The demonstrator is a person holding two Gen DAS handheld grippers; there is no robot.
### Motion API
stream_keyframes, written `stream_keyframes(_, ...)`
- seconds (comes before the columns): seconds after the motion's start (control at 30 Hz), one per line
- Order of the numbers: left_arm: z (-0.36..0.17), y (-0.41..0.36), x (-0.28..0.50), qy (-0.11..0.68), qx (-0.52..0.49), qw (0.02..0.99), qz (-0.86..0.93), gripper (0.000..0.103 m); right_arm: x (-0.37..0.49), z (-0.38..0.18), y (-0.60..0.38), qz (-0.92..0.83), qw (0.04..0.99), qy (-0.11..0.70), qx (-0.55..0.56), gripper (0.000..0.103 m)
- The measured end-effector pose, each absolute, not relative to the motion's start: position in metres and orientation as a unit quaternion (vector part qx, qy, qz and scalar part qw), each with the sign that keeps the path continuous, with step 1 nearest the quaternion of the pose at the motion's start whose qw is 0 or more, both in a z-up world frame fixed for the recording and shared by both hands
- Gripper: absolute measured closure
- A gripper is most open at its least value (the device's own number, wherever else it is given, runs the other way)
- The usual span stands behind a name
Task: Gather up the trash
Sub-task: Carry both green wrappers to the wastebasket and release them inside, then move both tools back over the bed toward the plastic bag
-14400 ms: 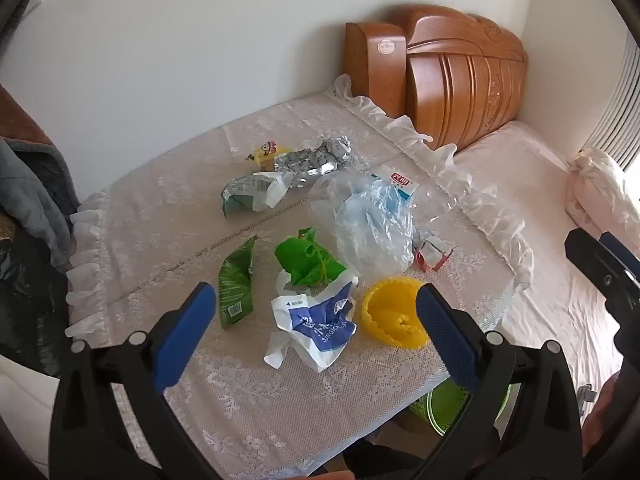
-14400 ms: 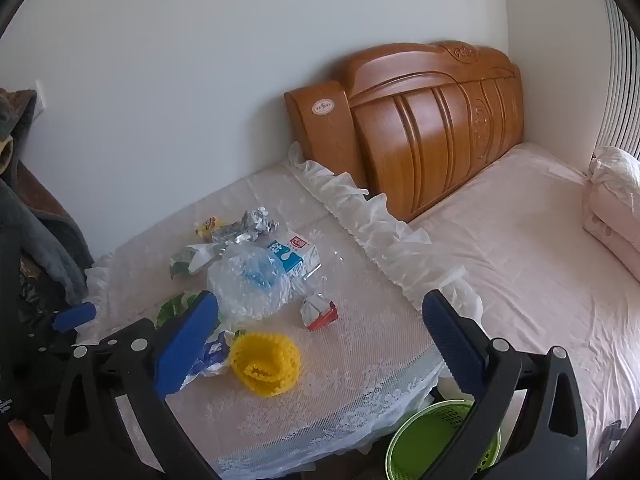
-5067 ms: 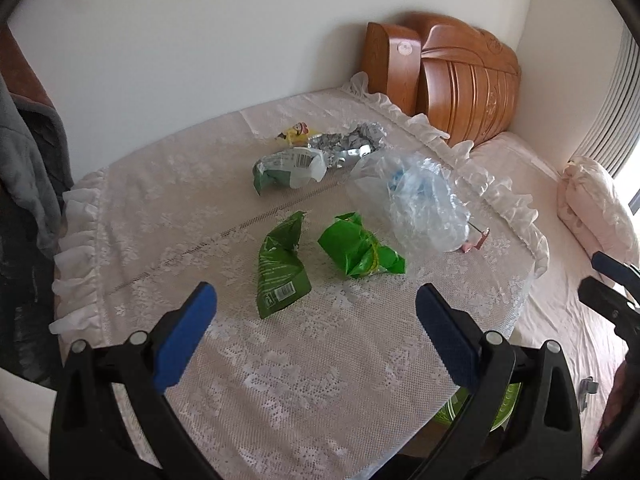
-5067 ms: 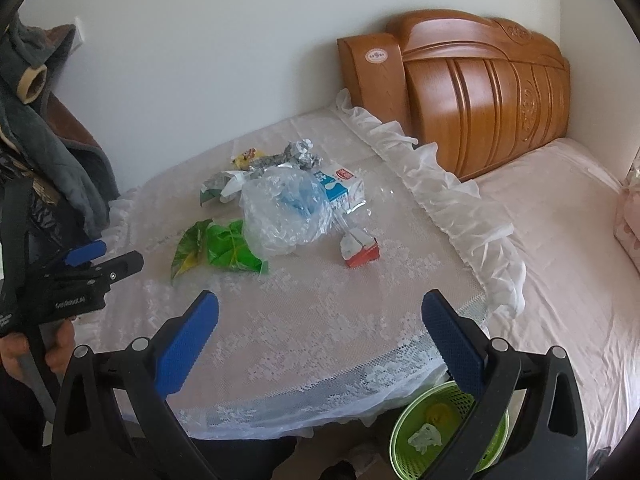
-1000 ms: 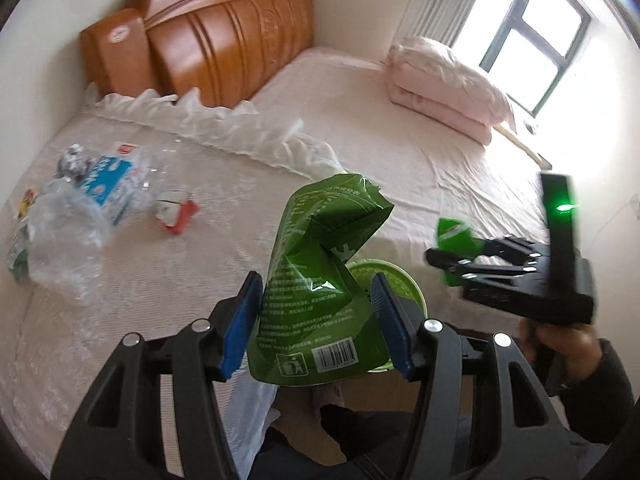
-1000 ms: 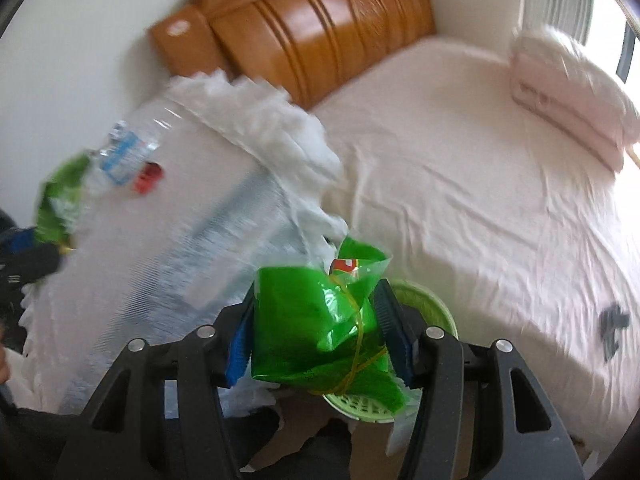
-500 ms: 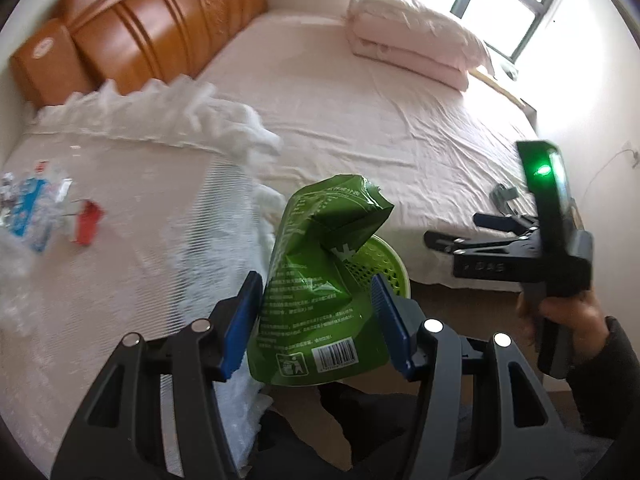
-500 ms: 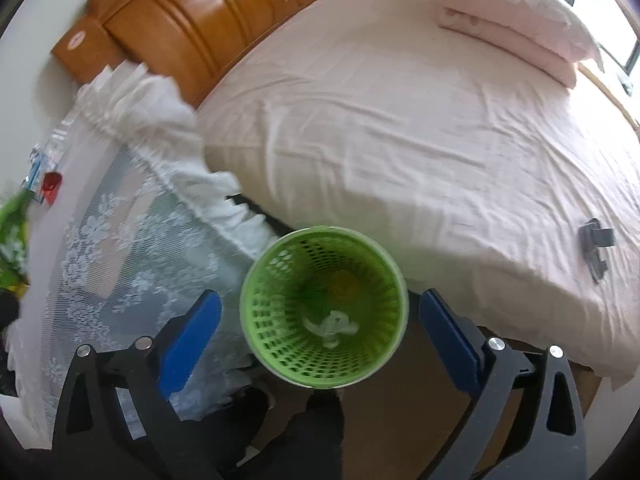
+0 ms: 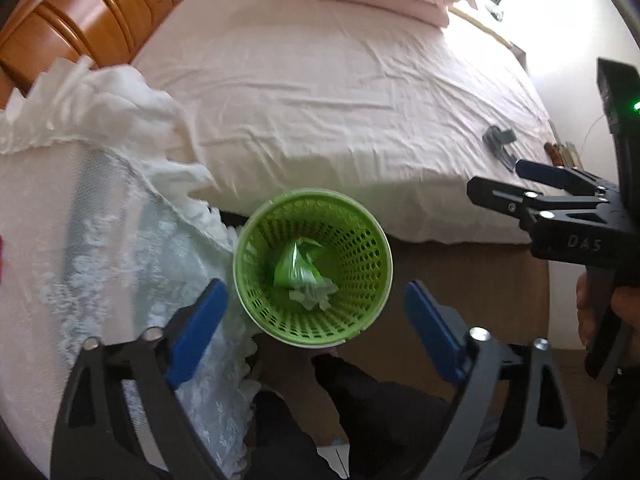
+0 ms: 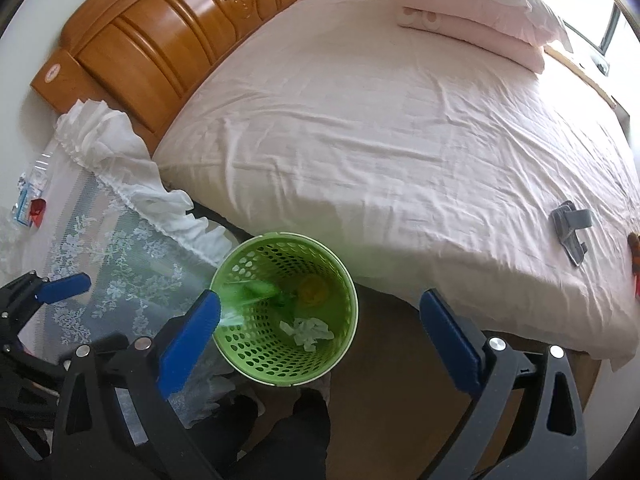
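Fingers on my left gripper [image 9: 316,334] are spread wide with nothing between them, whereas half a second ago they were clamped on the green snack bag [image 9: 296,266]. From the left wrist view that bag now sits crumpled down in the green basket [image 9: 362,216], on top of some white paper scrap [image 9: 314,294]. My right gripper [image 9: 504,182] shows off to the side, jaws apart, holding nothing.

Right wrist view: my right gripper [image 10: 320,326] is wide open too and hangs just above the basket [image 10: 344,280]. Only this view shows something yellow [image 10: 314,288] at the bottom, plus a green blur [image 10: 250,294] near the rim. It also catches the leftover trash [image 10: 30,200] on the lace tablecloth [image 10: 120,264], next to the bed [image 10: 400,120].
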State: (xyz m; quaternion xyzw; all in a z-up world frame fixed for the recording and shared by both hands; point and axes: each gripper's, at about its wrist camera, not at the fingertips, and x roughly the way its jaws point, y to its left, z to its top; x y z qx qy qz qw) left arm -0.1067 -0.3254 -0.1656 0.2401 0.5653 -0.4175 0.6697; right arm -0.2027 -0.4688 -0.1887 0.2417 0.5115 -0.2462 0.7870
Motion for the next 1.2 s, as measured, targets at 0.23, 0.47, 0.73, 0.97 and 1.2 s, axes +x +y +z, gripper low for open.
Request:
stream_keyframes(0.23, -0.164, -0.327, -0.111, 0.566, 0.242, 0.676, -0.405, 0.01, -0.206, -0.192, -0.47, -0.244, 0.786, 0.512, 0.245, 0.004)
stream_keyframes(0.47, -0.13, -0.302, -0.092, 0.544, 0.218, 0.719, -0.374, 0.01, -0.18, -0.169, -0.45, -0.228, 0.804, 0.503, 0.219, 0.004)
stream_keyframes(0.73, -0.054, -0.208, -0.052, 0.487, 0.134, 0.814, -0.287, 0.008, -0.11, -0.1, -0.385, -0.144, 0.864, 0.46, 0.143, 0.002)
stream_keyframes(0.97, -0.011, -0.1, -0.031, 0.439, 0.089, 0.876, -0.177, 0.008, -0.048, -0.055, -0.312, -0.056, 0.901, 0.417, 0.104, 0.002)
stream_keyframes(1.2, -0.005, -0.032, -0.021, 0.435, 0.052, 0.891, -0.115, 0.008, -0.009, -0.044, -0.248, 0.014, 0.909, 0.41, 0.08, 0.002)
